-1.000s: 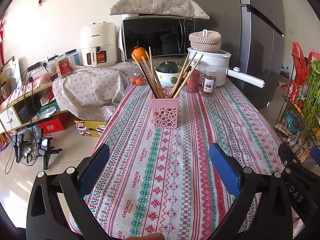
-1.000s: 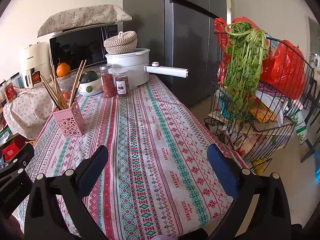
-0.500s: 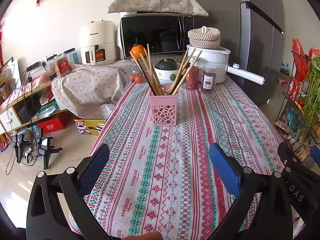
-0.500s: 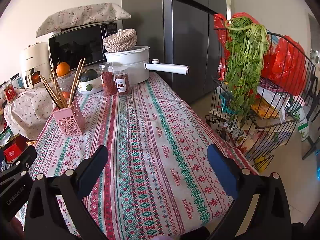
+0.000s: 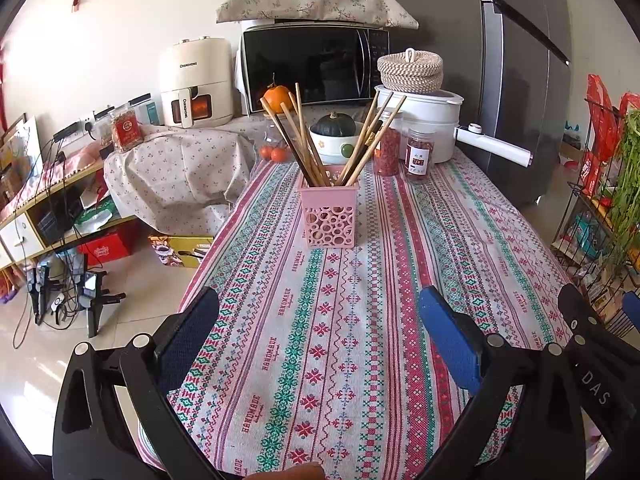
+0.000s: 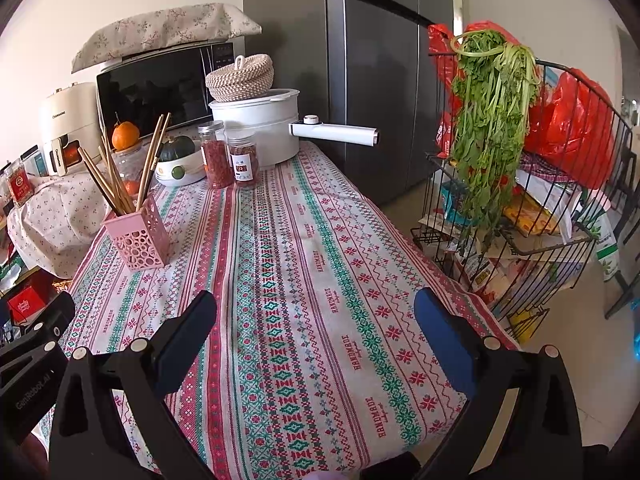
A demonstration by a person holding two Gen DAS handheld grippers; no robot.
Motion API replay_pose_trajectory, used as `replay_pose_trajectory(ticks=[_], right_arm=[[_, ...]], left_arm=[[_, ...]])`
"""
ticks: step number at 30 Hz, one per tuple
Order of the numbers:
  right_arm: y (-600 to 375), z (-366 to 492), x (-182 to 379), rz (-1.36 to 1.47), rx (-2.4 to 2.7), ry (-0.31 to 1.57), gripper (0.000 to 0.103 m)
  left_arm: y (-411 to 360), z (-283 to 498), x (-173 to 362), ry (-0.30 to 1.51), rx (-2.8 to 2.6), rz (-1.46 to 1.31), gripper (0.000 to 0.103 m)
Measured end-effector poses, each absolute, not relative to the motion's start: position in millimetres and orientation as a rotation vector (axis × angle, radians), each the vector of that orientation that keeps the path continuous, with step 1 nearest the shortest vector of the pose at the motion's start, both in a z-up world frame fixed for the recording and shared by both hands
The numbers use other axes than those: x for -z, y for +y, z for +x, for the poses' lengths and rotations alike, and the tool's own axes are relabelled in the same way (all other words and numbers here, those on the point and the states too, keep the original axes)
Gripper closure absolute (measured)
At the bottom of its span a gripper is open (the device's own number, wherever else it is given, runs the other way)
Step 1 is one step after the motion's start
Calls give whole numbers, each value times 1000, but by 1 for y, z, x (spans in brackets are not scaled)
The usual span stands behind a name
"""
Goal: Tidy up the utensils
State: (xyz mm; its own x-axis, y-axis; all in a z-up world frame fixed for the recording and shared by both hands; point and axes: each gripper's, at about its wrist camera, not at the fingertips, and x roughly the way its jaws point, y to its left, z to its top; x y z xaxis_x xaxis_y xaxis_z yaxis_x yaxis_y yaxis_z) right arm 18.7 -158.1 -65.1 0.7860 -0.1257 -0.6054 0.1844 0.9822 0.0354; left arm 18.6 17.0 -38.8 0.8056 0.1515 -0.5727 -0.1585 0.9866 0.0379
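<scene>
Pink perforated plastic utensil holder [image 5: 329, 216] stands upright on the table covered with a red, green and white patterned cloth [image 5: 360, 300], roughly mid-table toward its far half, and serves as landmark. Bundle of wooden chopsticks [image 5: 316, 144] sits inside the holder, fanned out in two groups leaning left and right; one or two sticks look darker. Left gripper [image 5: 316, 332], black frame with blue pads, hovers over the near end of the cloth, well short of the holder, jaws spread wide, nothing between them. Right gripper [image 6: 314, 328], same build, is over the cloth nearer than the holder and off to its right, jaws also wide apart and empty; in its view the holder [image 6: 138, 238] sits far left. Just behind the holder: white bowl with a dark green squash [image 5: 334, 136], two clear jars with red contents [image 5: 404, 152] to the right of that, then a white electric pot with a long handle [image 5: 424, 128] carrying a woven round lidded basket [image 5: 410, 70]. Further behind the holder, black microwave [image 5: 312, 66] with a floral cushion on top, an orange [image 5: 278, 98] in front of it, cream air fryer [image 5: 196, 80] to the left. Far right of the holder, off the table, a black wire rack [image 6: 560, 200] with hanging leafy greens [image 6: 488, 120] and red plastic bags. Grey fridge [image 6: 360, 60] stands behind the pot.
</scene>
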Motion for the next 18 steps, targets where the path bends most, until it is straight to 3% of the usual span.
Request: replay_pose_trajectory(ticks=[18], right_arm=[[-158, 19, 67, 94, 170, 650, 7]], left_arm=[[20, 21, 41, 623, -174, -10, 7]])
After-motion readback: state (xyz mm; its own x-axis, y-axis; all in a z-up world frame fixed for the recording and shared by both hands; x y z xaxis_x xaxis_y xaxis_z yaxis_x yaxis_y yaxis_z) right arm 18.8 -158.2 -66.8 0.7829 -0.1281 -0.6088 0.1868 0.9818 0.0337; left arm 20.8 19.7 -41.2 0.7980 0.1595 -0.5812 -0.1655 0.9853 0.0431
